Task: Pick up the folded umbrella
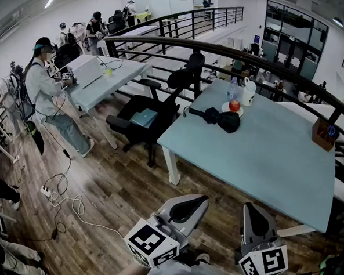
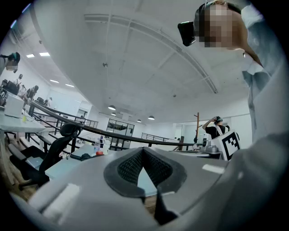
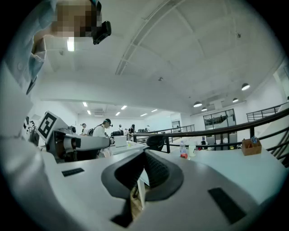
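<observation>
The folded umbrella (image 1: 221,119) is black and lies on the far left part of the pale blue table (image 1: 258,157), its strap end pointing left. The left gripper view shows it as a small dark shape (image 2: 84,156) on the tabletop far ahead. Both grippers hang low in front of the table's near edge, well short of the umbrella. My left gripper (image 1: 198,199) (image 2: 143,151) is shut, pads meeting with nothing between them. My right gripper (image 1: 251,208) (image 3: 145,154) is also shut and empty.
Beside the umbrella stand a red apple on a plate (image 1: 234,105), a water bottle (image 1: 233,88) and a white jug (image 1: 248,92). A wooden box (image 1: 323,134) sits at the table's right edge. A black office chair (image 1: 153,115) is at its left end, a dark railing (image 1: 224,50) behind. Cables (image 1: 58,194) lie on the floor.
</observation>
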`<state>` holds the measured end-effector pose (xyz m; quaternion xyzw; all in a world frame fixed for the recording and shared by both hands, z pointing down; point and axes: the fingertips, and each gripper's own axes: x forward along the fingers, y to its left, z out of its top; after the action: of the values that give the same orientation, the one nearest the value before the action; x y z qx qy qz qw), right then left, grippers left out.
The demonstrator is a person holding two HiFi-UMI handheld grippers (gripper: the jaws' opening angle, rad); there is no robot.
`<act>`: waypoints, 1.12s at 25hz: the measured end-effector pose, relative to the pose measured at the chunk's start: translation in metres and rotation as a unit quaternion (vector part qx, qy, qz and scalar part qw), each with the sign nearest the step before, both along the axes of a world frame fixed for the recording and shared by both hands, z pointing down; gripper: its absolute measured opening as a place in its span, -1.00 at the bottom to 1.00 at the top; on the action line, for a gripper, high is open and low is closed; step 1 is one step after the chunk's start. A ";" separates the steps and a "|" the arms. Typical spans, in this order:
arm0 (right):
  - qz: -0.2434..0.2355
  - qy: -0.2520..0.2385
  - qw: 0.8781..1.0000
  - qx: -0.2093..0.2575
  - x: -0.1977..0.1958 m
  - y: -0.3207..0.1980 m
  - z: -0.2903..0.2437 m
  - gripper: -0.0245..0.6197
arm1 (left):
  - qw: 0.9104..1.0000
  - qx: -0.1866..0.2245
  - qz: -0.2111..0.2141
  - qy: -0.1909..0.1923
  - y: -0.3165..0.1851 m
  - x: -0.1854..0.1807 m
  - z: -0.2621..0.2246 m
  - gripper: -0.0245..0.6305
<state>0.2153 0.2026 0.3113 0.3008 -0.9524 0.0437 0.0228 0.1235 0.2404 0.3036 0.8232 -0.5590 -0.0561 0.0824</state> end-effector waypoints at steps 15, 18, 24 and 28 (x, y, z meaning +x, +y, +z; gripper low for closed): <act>-0.003 0.007 1.000 0.002 -0.016 -0.001 0.000 -0.92 | 1.000 0.002 -0.001 0.005 -0.003 -0.014 -0.002 -0.91; -0.002 0.020 1.000 0.012 -0.022 0.001 0.000 -0.92 | 1.000 0.005 -0.002 0.006 -0.002 -0.020 -0.004 -0.91; 0.005 0.023 1.000 0.016 -0.037 0.007 0.000 -0.92 | 1.000 0.009 0.002 0.006 0.004 -0.036 -0.003 -0.91; 0.012 0.022 1.000 0.017 -0.045 0.016 0.003 -0.92 | 1.000 0.015 0.008 0.001 0.011 -0.046 -0.002 -0.91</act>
<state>0.1706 0.2182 0.3145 0.3134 -0.9486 0.0206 0.0382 0.0775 0.2514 0.3016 0.8285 -0.5517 -0.0647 0.0715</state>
